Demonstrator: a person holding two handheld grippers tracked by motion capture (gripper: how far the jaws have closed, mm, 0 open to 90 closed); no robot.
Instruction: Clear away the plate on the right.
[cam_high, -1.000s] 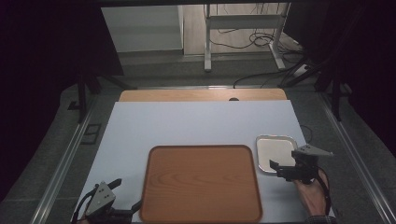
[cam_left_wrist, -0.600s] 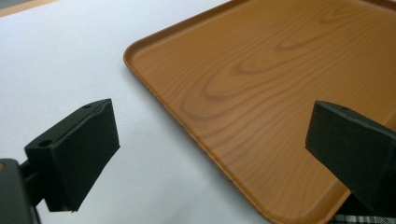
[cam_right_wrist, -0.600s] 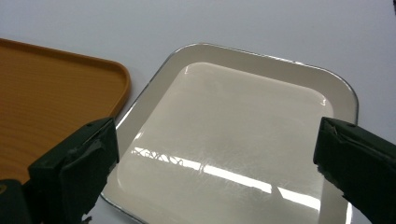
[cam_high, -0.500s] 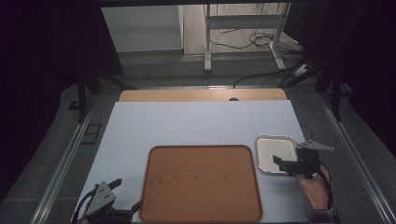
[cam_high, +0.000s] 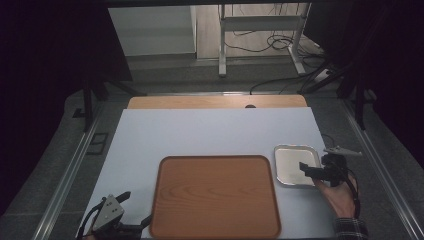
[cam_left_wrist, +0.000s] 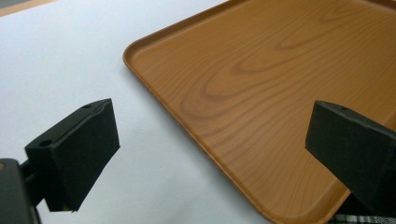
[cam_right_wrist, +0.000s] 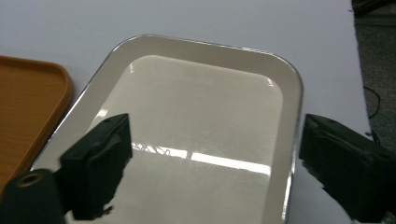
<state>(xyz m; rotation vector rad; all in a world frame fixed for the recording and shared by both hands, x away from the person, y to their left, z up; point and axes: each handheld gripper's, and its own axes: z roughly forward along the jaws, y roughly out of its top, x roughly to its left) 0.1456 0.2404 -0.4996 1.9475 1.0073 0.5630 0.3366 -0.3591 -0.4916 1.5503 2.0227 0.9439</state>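
Now metal tray (cam_right_wrist: 196, 126) under the right tool (cam_right_wrist: 210, 163) (rim between jaws).

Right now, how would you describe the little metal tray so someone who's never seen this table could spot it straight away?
Start at the white table and find the big wooden tray near its front edge. Just to that tray's right sits the metal tray, with the right gripper over its rim. It is the smaller one, shiny silver, not brown wood.

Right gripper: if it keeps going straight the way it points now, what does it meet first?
Probably the metal tray: the right gripper, jaws just closing a little but apart with nothing pinched, straddles the tray's near right rim. Depth is unclear.
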